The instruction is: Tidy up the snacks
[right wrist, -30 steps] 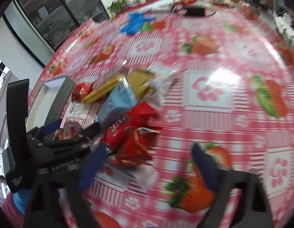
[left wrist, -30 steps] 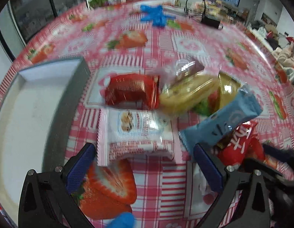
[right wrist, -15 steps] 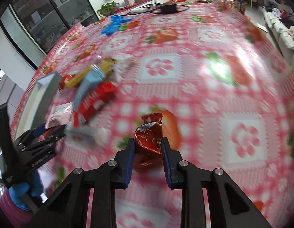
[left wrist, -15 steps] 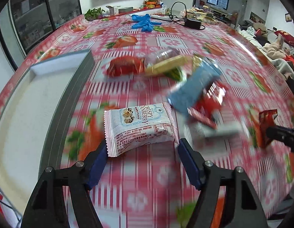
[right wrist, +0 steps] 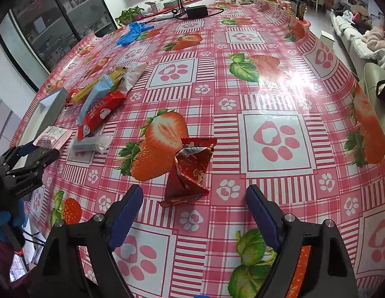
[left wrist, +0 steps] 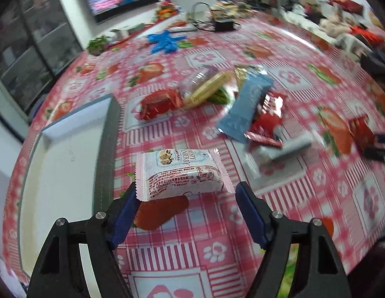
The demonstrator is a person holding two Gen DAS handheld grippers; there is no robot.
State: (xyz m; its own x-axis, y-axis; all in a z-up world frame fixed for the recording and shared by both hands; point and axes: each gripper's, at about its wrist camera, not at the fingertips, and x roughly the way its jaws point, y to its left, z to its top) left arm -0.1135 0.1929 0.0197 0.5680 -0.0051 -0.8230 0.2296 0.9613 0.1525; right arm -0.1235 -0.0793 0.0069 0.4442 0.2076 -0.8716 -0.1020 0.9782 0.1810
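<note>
A white and pink snack packet (left wrist: 178, 173) sits crosswise between the fingers of my left gripper (left wrist: 186, 188). Both pads touch its crimped ends, and the jaws are opening slightly. A white tray with a grey wall (left wrist: 107, 149) lies just to its left. My right gripper (right wrist: 194, 193) has its jaws opening wide. A crumpled red packet (right wrist: 190, 173) stands untouched on the tablecloth between its fingertips. Further back lies the snack pile: a blue packet (left wrist: 247, 106), a red packet (left wrist: 160, 103) and yellow bars in clear wrap (left wrist: 209, 87).
Blue gloves (left wrist: 165, 41) and a black adapter with a cable (left wrist: 223, 23) lie at the far end of the strawberry tablecloth. The table's edge curves down on the right (right wrist: 361, 114). A blue-gloved hand (right wrist: 6, 221) holds the left gripper.
My right gripper carried the red packet away from the pile, then opened and left it on the cloth. My left gripper closed on the white packet and drew it clear of the pile.
</note>
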